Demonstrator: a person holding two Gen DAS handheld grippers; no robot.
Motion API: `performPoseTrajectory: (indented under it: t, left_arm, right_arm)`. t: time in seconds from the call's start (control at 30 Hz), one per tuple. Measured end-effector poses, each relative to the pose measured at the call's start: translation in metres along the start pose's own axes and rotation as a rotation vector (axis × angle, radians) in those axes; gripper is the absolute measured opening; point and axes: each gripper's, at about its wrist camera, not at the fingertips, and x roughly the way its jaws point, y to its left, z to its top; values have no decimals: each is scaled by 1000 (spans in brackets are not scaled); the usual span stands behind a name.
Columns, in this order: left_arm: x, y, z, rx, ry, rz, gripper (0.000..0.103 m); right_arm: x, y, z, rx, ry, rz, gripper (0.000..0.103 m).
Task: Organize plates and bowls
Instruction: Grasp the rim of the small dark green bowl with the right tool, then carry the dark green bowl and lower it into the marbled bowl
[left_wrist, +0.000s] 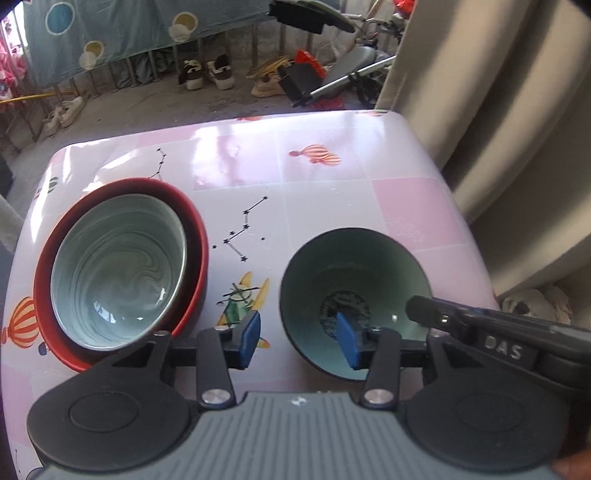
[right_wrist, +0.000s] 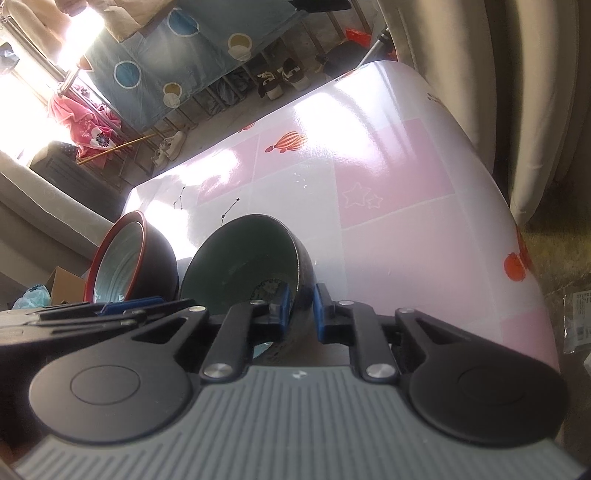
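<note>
A: Gripping w/ your right gripper (right_wrist: 300, 314) now? Its blue pads sit either side of the near wall of the dark bowl with the pale green inside (right_wrist: 243, 258), one pad in, one out, jaws closed down to the wall's thickness.

B: And where's that bowl?

A: On the glossy pink-and-white patterned tablecloth (left_wrist: 332, 184), near-right part of the table. In the left wrist view the same bowl (left_wrist: 354, 280) sits w/ the right tool's black finger reaching in over its right rim.

B: Your left gripper (left_wrist: 300, 339)?

A: Jaws wide apart, holding nothing. Right blue pad (left_wrist: 347, 339) shows over the bowl's near-left inside; left pad is outside it, above the cloth. Can't tell if either touches the rim.

B: Other dishes?

A: Left of it, apart: a marbled grey-green ceramic bowl (left_wrist: 118, 273) nested in a bigger red-rimmed dark bowl (left_wrist: 192, 236). Cloth between the two groups shows a printed plane & star lines.
</note>
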Motion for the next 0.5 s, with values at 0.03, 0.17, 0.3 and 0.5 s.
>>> performPoseTrajectory:
  t: [0.03,0.17,0.3,0.5]
  left_arm:
    - [4,0,0,3,10,3,47]
    - [15,-5,-1,4,34,-32,38]
    - [14,-12,-5,13,23,-47,37]
    - [17,-19,-5,57,17,-83,36]
  right_arm:
    - [0,0,0,3,0,2,12]
    - [-1,-2,0,5,-3,5,12]
    - [-3,-5,0,-7,-3,-4,12]
    - [-13,-18,3,5,-10,-20,11]
